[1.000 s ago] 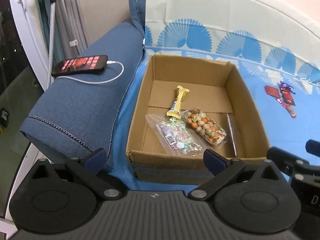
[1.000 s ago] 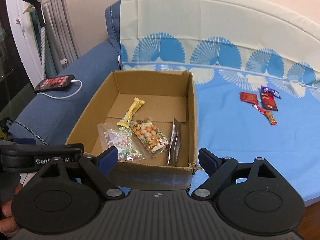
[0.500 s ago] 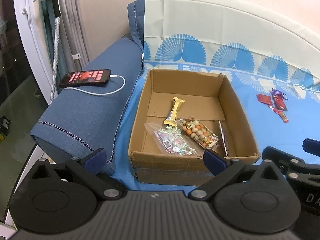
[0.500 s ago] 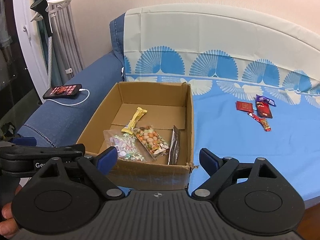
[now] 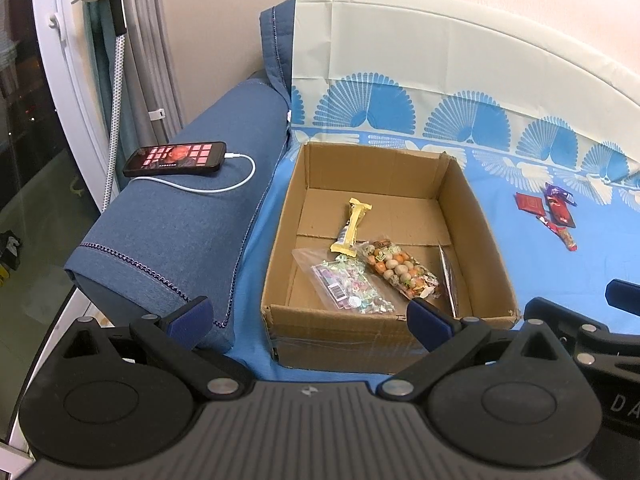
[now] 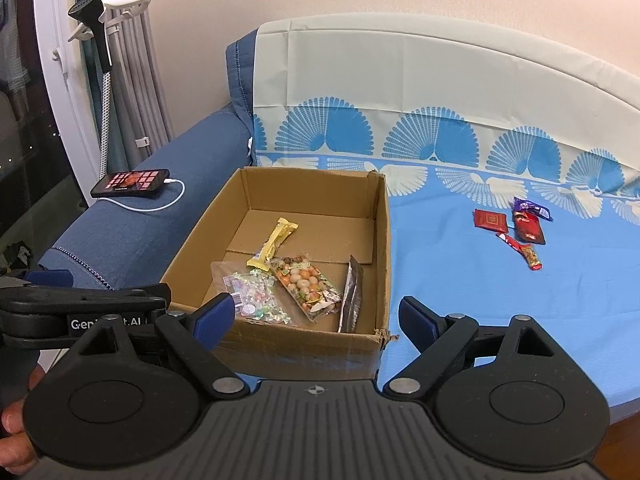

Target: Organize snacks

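Note:
An open cardboard box [image 5: 476,216] [image 6: 382,240] sits on the blue sofa cover. Inside it lie a yellow bar [image 5: 352,226] [image 6: 274,244], a clear bag of pastel candies [image 5: 346,282] [image 6: 252,294], a bag of round orange and tan snacks [image 5: 398,270] [image 6: 306,284] and a dark flat packet [image 5: 448,278] [image 6: 352,300] leaning on the right wall. Several red and purple wrapped snacks [image 5: 552,210] [image 6: 518,228] lie on the cover to the right. My left gripper [image 5: 308,314] and right gripper [image 6: 316,316] both hover open and empty before the box's near wall.
A phone [image 5: 176,158] [image 6: 130,182] on a white charging cable rests on the blue sofa armrest [image 5: 192,224] at left. A garment steamer [image 6: 94,20] hangs on a stand by the curtains. The sofa's front edge runs at lower right [image 6: 592,400]. A person's hand [image 6: 16,440] shows at bottom left.
Both grippers have drawn back and risen a little, so the box looks smaller and more of the wall and sofa back shows. Both stay open. The snacks have not moved.

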